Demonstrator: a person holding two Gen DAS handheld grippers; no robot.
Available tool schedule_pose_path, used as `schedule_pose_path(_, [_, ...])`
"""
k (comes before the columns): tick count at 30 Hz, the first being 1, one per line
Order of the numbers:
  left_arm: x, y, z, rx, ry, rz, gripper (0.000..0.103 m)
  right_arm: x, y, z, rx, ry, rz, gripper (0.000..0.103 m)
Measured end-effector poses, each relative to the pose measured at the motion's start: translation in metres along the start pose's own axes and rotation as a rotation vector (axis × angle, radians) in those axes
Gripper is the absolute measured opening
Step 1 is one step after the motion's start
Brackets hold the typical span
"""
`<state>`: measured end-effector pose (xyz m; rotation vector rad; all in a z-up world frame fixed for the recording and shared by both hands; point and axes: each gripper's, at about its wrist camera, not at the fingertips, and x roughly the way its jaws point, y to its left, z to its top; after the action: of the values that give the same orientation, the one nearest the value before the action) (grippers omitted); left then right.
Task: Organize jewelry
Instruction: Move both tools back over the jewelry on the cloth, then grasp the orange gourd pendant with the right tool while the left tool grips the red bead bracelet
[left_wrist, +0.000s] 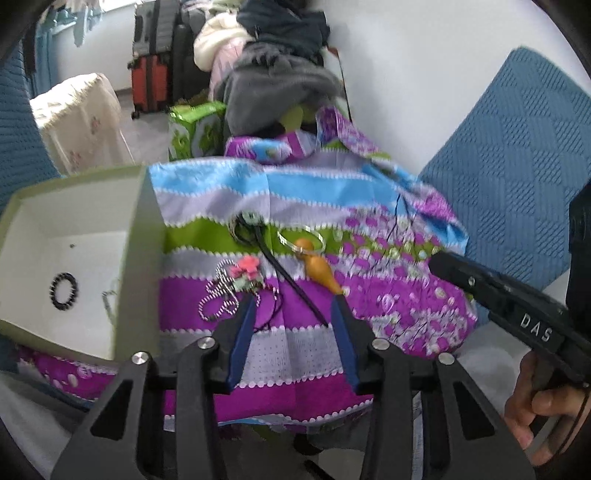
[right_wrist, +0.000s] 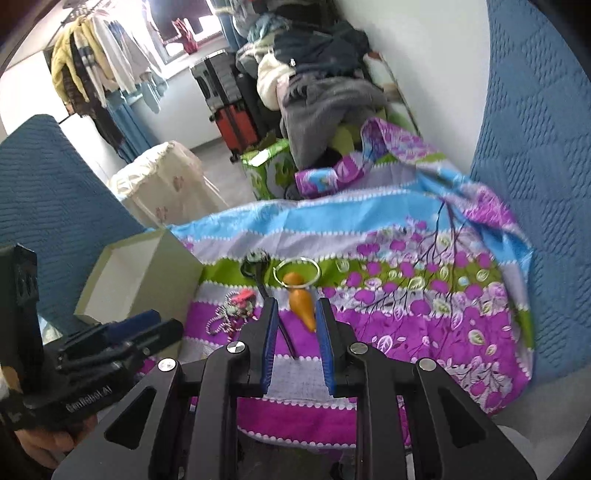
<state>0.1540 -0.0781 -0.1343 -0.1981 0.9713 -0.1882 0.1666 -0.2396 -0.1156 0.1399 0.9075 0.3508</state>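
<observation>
Left wrist view: both tools (left_wrist: 293, 308) (right_wrist: 295, 314) released; box (left_wrist: 136, 236) left, orange pendant (left_wrist: 320, 271) ahead.

A lived-in bedroom at home: beyond the tongs, clothes hang on a rack (right_wrist: 107, 62) by the window, suitcases (right_wrist: 229, 107) stand against the wall, a heap of garments (right_wrist: 317, 74) piles beside them, and a fabric laundry hamper (right_wrist: 162, 177) sits on the floor.

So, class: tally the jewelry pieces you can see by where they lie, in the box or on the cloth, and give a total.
In the box: 1, a black beaded bracelet.
On the striped cloth: 3, a bead chain with pink flower charm, an orange pendant on a metal ring, a black cord piece.
Total: 4.
</observation>
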Motion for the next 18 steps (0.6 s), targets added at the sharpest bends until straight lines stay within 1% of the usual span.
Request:
schedule_pose_path(3, [0.022, 0.000, -0.005, 0.009, 0.048, -0.001, 0.035, 0.019, -0.007, -0.001, 0.007, 0.038, 0.003, 0.022])
schedule_pose_path(8, [0.053, 0.004, -0.008, 0.023, 0.087, 0.020, 0.032, 0.052, -0.018, -0.001, 0.022, 0.102, 0.008, 0.022])
schedule_pose_path(11, [0.068, 0.009, -0.008, 0.015, 0.107, 0.011, 0.032, 0.070, -0.020, -0.001, 0.023, 0.139, 0.014, 0.022])
schedule_pose_path(16, [0.086, 0.016, -0.011, 0.022, 0.136, 0.028, 0.032, 0.097, -0.018, -0.001, 0.010, 0.192, 0.027, 0.024])
schedule_pose_path(18, [0.092, 0.019, -0.013, 0.027, 0.148, 0.030, 0.029, 0.106, -0.017, -0.002, 0.006, 0.211, 0.033, 0.026])
